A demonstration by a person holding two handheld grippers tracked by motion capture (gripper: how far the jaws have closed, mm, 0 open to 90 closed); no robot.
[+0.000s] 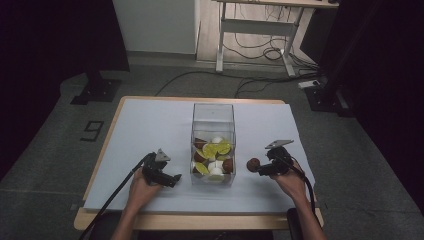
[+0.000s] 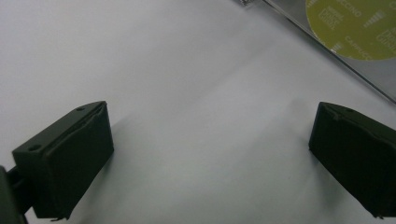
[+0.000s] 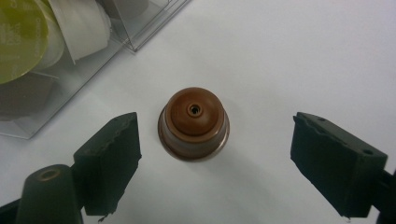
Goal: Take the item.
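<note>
On the grey floor stands the bench [image 1: 107, 145], under a white sheet [image 1: 150, 125]. Centred on it, a clear box [image 1: 213, 117] holds capsules, one yellow lid reading CAPPUCCINO [image 2: 357, 25]. Both left tongs [image 2: 210, 158] and right tongs [image 3: 215, 158] gape empty; a brown capsule [image 3: 194, 122] sits untouched between the right pair, just beside the box.

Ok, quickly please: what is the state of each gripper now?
Left gripper: jaws open, holding nothing.
Right gripper: jaws open, not touching the brown capsule that stands between them.
</note>
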